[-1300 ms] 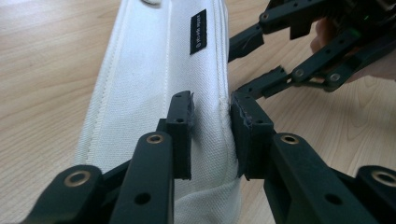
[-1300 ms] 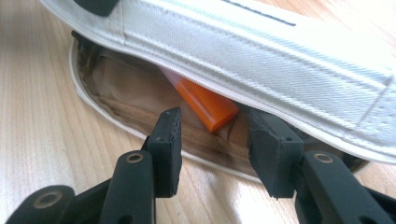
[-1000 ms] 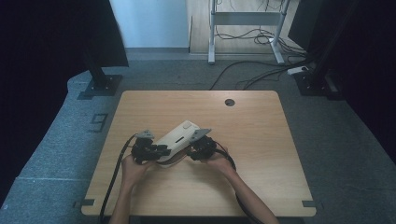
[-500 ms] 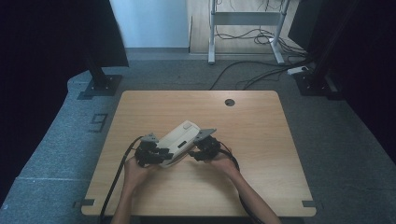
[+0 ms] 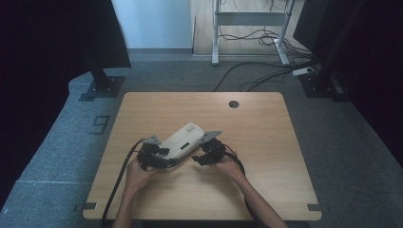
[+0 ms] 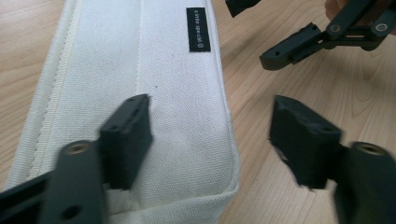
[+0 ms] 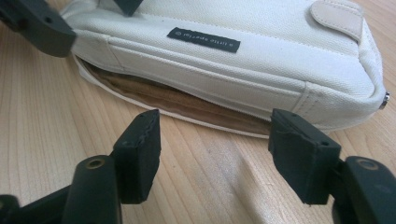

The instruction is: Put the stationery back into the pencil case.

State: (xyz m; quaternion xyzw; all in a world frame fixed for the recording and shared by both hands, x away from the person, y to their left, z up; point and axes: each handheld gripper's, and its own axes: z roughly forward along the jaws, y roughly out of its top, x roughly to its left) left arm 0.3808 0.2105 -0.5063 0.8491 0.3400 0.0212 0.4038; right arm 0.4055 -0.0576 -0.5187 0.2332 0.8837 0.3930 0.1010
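Landmark: a cream-white rectangular canvas zip pouch [image 5: 183, 141] lies on the wooden table [image 5: 266, 142], in the near-left part, slanting away to the right.

Left gripper [image 5: 151, 156]: at the pouch's near-left end. In the left gripper view its jaws stand apart, one over the fabric and one over bare wood beside the pouch, pressing nothing. They have just been opening.

Pouch handling: probably light and soft; the woven cloth should give under the pads yet not slip. The stitched edge or a corner looks the safest hold; the small black label [image 6: 198, 29] on top offers no grip.

Right gripper [image 5: 209, 153]: at the pouch's right long side. Its jaws stand apart before the partly gaping zip seam [image 7: 177, 100], holding nothing, and have also just been opening.

Change: a second ago the pouch lay at much the same slant between both grippers; it has hardly shifted since.
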